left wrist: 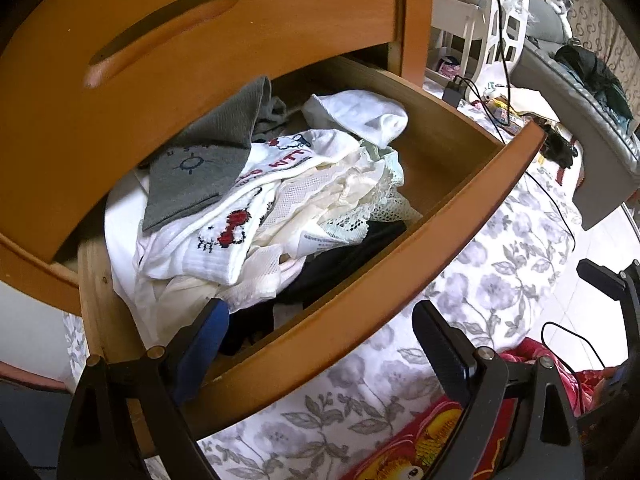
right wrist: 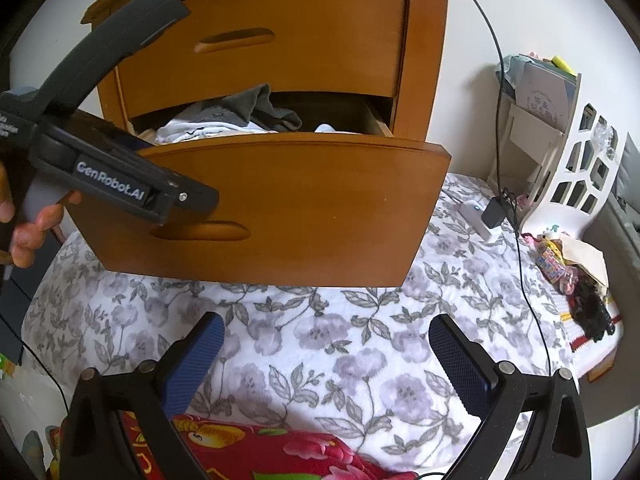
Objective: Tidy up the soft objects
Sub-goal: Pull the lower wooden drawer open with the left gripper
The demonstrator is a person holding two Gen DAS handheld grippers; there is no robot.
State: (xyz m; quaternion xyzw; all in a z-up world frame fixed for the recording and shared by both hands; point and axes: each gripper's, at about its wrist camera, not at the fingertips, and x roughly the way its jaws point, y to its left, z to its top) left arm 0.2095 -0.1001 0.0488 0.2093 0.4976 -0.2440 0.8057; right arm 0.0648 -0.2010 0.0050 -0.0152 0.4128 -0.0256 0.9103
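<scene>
Left gripper (left wrist: 320,328) spread wide, nothing between its blue-padded fingers (left wrist: 208,340). Right gripper (right wrist: 326,344) just as open and empty, level and pointing forward. A hand (right wrist: 28,224) (only fingertips in view) wraps the left gripper's handle at the frame's left edge.

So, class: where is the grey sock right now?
In the left wrist view, the grey sock lies atop the pile's left side inside the open drawer, overlapping the white cat-print sock.

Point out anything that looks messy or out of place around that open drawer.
The open wooden lower drawer holds an unfolded heap. A grey knit sock rides up against the closed upper drawer front, over a white cartoon-cat sock and cream lace garments.
</scene>
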